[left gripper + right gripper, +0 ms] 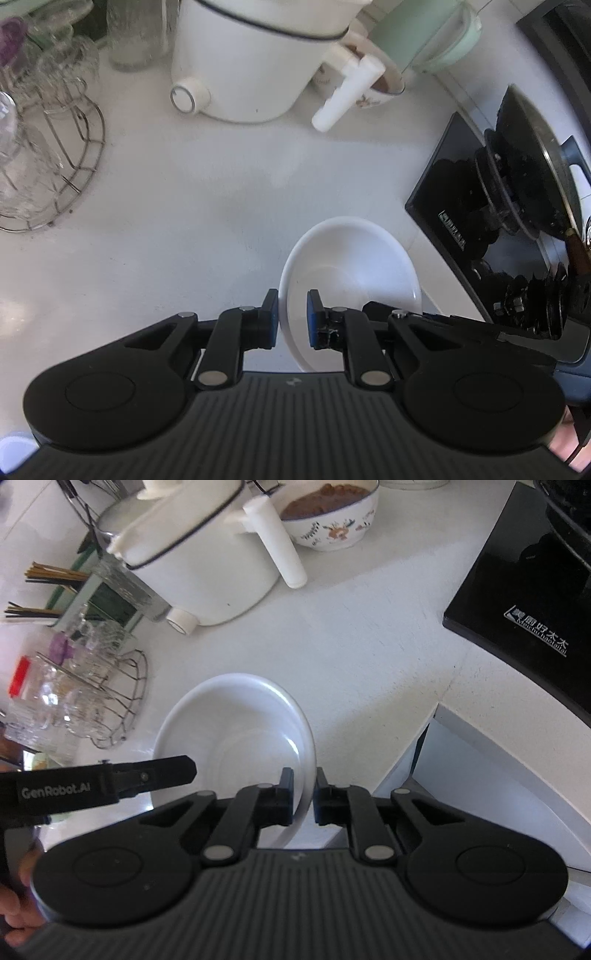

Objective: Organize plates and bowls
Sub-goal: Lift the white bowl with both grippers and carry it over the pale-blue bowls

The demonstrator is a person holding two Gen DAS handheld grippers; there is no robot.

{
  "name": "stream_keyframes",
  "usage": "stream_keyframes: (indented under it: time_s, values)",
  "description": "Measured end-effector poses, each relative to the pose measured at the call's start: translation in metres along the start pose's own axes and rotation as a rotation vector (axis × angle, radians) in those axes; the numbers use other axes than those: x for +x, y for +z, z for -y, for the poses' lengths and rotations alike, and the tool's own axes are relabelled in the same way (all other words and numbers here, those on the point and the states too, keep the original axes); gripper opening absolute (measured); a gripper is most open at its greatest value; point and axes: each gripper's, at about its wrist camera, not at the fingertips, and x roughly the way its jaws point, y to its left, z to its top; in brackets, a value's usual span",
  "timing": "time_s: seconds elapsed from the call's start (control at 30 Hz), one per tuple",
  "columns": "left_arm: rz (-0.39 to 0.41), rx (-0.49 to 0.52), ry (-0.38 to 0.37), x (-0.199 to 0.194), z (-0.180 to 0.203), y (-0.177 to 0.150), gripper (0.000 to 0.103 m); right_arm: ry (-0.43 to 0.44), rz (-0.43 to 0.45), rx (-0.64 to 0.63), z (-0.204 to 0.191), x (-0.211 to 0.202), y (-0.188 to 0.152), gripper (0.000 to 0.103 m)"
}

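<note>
- Jaws of the left gripper (292, 317) are clamped on the left rim of the white plate (351, 266); one blue-faced pad sits outside the rim, the other inside.
- Jaws of the right gripper (303, 797) are clamped on the right rim of the same plate (236, 731), one finger on each side of the edge.
- White plate: empty, shallow, glossy, held between both grippers over the white surface (184, 206). Whether its underside touches the surface cannot be told.
- Landmark for positions: the plate.
- Beyond the plate, well apart: white lidded appliance (251, 62) with a dark band at the lid and a white stick handle (347, 92) pointing toward the plate.
- Just behind that handle: patterned bowl (332, 520) with brown contents.
- Right of the plate, near: black glass cooktop (524, 602) with white lettering; in the left wrist view a dark pan (535, 162) rests on its burner.
- Left of the plate, near: wire rack (118, 701) holding clear glassware (48, 698).
- Farther left and beyond the rack: holder with chopsticks (51, 576).
- Left gripper's finger shows in the right wrist view, crossing the plate's left edge, body lettered "GenRobot.AI".
- Part of a hand (14, 919) is visible at the lower left corner of the right wrist view.
- Near side of the plate on the right: the surface's edge (461, 716) drops off.
</note>
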Motion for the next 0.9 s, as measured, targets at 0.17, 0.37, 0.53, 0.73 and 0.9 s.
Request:
stream_keyframes:
  time_s: [0.17,0.37,0.53,0.73,0.9]
  values:
    - [0.042,-0.025,-0.001,-0.027,0.0,-0.004,0.016,0.021,0.019,-0.005,-0.011,-0.016,0.0,0.013]
    - [0.092,-0.048,0.013,-0.061,-0.003,-0.013,0.016,0.058,0.038,-0.03,-0.028,-0.032,0.001,0.013]
    - [0.142,-0.069,0.039,-0.088,-0.009,-0.025,0.016,0.091,0.036,-0.072,-0.046,-0.038,0.001,0.013]
    - [0.188,-0.132,0.072,-0.111,-0.026,-0.04,0.016,0.114,0.011,-0.142,-0.072,-0.038,-0.002,0.013]
    - [0.236,-0.187,0.095,-0.133,-0.043,-0.055,0.016,0.151,-0.007,-0.196,-0.094,-0.038,-0.005,0.013]
